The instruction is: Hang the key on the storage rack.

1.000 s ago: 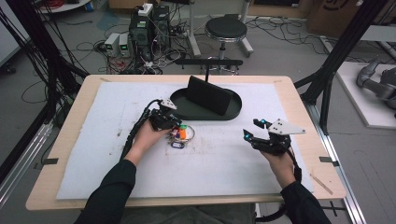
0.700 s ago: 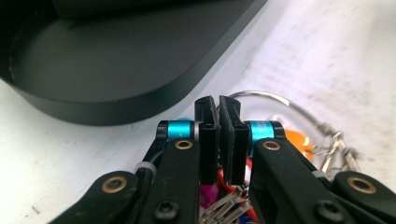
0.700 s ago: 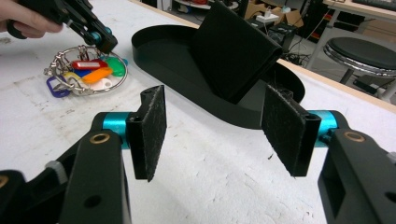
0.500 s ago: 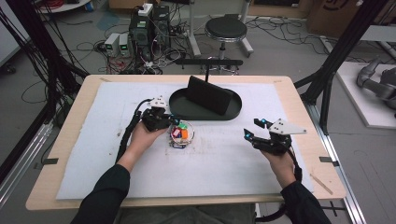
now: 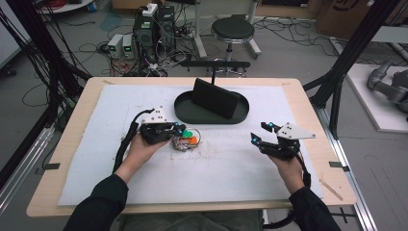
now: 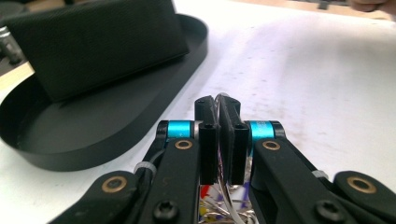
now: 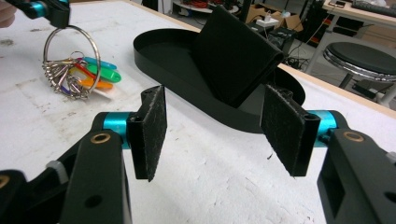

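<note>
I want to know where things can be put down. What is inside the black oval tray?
Inside the black tray a black wallet-like pouch stands tilted. The tray floor in front of it is bare; the part behind and under the pouch is covered.

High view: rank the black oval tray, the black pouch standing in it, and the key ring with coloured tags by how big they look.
1. Black oval tray
2. Black pouch
3. Key ring with coloured tags, plainly smallest, partly hidden by the left tongs
</note>
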Demonstrator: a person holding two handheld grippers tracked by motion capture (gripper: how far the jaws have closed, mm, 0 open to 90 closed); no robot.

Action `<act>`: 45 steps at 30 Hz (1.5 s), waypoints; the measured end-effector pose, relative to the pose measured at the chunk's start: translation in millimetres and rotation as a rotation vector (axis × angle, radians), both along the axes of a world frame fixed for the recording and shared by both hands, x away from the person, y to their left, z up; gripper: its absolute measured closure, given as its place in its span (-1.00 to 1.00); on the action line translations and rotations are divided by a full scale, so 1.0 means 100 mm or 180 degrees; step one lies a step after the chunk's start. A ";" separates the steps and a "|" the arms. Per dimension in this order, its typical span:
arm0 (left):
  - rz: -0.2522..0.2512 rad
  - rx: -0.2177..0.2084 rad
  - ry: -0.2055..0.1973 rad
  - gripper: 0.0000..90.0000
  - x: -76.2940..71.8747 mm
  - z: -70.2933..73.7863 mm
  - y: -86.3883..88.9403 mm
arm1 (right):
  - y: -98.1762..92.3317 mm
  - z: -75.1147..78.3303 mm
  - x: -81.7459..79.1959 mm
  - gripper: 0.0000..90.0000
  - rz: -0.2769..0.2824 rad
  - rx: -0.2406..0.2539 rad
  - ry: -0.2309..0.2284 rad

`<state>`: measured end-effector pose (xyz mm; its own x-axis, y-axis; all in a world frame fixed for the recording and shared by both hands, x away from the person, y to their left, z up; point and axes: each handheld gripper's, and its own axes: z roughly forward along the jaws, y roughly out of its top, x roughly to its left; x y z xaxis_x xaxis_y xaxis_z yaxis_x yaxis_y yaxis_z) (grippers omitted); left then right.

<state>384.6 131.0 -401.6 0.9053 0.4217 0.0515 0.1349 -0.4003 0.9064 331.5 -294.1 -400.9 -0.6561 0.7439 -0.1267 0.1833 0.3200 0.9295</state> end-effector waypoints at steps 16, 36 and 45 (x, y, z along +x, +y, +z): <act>-0.0142 0.0155 0.0176 0.89 -0.06 -0.08 0.02 | 0.02 -0.01 0.02 -0.07 0.0008 -0.0016 0.0009; -0.0060 -0.0051 0.0001 0.93 -0.08 0.23 0.15 | 0.01 -0.02 0.04 -0.08 -0.0031 -0.0013 0.0056; -0.0020 -0.0092 -0.0134 0.92 -0.07 0.43 0.15 | 0.00 -0.03 0.06 -0.08 -0.0054 -0.0013 0.0060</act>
